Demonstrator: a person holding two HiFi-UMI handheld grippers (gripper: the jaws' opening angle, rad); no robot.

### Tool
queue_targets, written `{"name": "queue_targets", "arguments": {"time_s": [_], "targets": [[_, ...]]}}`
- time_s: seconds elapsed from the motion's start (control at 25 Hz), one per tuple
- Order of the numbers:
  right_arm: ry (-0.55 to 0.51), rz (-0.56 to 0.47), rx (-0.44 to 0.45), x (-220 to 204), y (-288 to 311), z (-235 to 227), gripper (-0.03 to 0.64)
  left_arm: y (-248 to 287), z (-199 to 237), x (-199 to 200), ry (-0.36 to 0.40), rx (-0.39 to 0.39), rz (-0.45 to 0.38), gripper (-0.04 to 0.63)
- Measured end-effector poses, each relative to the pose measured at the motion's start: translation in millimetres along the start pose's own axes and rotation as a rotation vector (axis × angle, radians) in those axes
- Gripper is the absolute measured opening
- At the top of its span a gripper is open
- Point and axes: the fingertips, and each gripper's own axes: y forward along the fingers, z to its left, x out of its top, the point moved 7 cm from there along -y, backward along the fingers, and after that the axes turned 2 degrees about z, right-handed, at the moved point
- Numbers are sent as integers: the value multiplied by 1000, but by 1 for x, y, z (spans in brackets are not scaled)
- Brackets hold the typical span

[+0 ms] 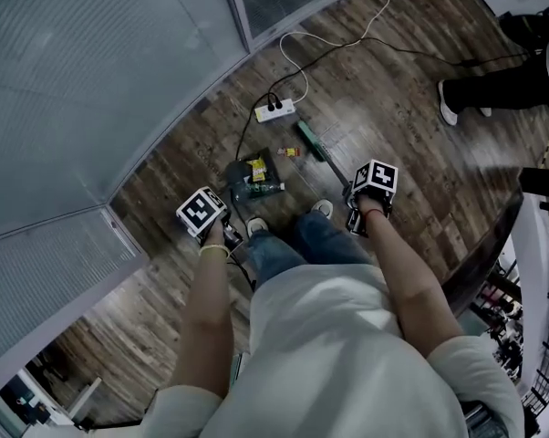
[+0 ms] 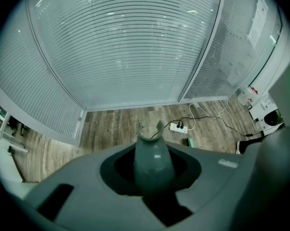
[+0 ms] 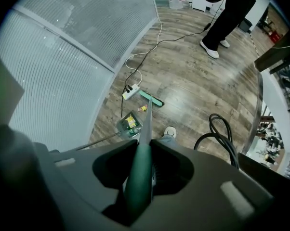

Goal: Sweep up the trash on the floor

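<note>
Green broom [image 3: 146,117]: handle gripped by right gripper [image 3: 142,172].
Left gripper [image 2: 153,165]: shut around dustpan handle [image 2: 152,146].
Dustpan [image 1: 267,163]: centre frame, holding trash [image 1: 256,171].

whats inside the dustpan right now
A yellow packet and a greenish bottle-like item lie inside the dustpan. Anything beneath them is covered and cannot be seen. One small wrapper lies outside it on the floor.

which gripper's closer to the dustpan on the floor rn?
Left. The left gripper sits just left of the dustpan, jaws shut on the dustpan handle. The right gripper is farther off on the dustpan's right, jaws shut on the broom handle.
</note>
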Motion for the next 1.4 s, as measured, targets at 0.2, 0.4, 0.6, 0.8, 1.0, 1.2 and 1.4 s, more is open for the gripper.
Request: {"name": "queue_targets", "arguments": {"time_s": [0.2, 0.4, 0.6, 0.8, 1.0, 1.2, 1.4], "targets": [[-71, 21, -68, -3, 10, 7, 95, 0, 0, 0, 4, 1, 0, 87], [-137, 52, -83, -10, 15, 16, 95, -1, -3, 1, 7, 6, 3, 87], [-129, 69, -65, -21, 23, 22, 95, 1, -3, -1, 7, 9, 1, 87], [-122, 93, -42, -32, 26, 24, 95, -2, -6, 1, 7, 4, 3, 87], [-120, 112, -21, -43, 29, 25, 95, -3, -7, 0, 10, 7, 4, 87], [-122, 137, -4, -48, 28, 29, 95, -4, -9, 1, 12, 9, 6, 87], [-136, 162, 8, -57, 31, 31, 95, -4, -8, 0, 14, 7, 11, 87]]}}
